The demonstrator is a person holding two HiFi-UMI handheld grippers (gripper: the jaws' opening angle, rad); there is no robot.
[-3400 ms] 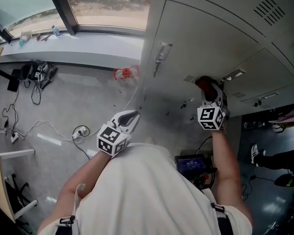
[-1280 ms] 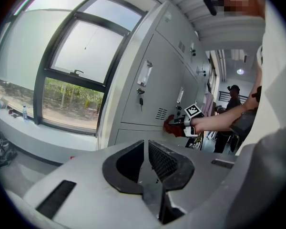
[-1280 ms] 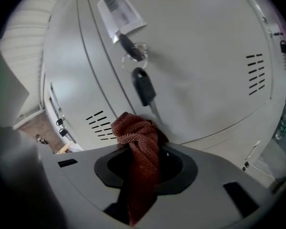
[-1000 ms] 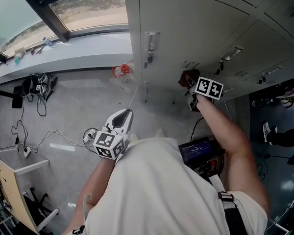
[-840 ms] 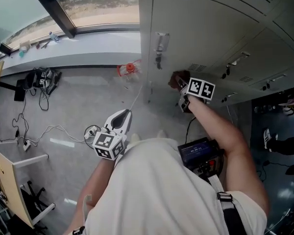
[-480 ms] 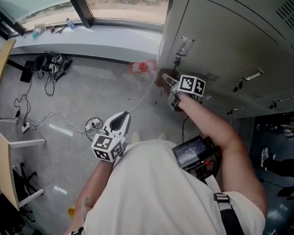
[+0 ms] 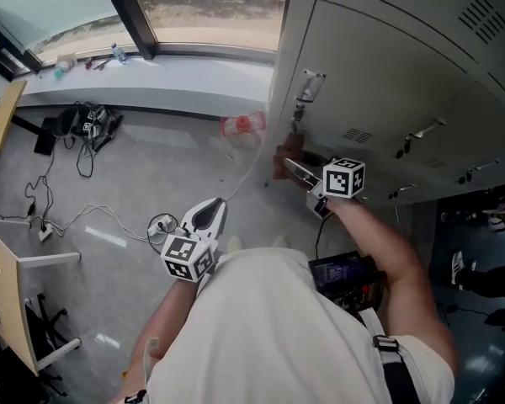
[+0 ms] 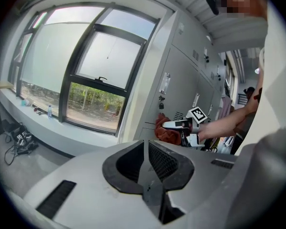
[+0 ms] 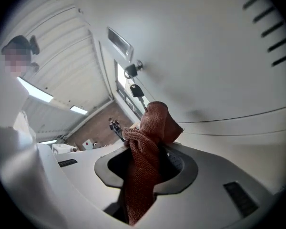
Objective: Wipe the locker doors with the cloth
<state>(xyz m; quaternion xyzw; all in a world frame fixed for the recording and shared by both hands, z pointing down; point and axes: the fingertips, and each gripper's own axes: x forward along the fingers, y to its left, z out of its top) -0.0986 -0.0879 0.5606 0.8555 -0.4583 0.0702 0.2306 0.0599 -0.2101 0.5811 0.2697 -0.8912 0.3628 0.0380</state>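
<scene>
One cloth (image 9: 145,171) points at locker door (image 9: 205,56).

In the head view the cloth (image 7: 280,168) is mostly covered by the right gripper (image 7: 293,167), so contact with the locker door (image 7: 379,66) cannot be judged; that door is cut off at the top and right edges. The red object (image 7: 244,125) on the floor (image 7: 135,183) is blurred beyond naming, and the items (image 7: 65,61) on the far window sill (image 7: 168,78) are too small to be told.
</scene>
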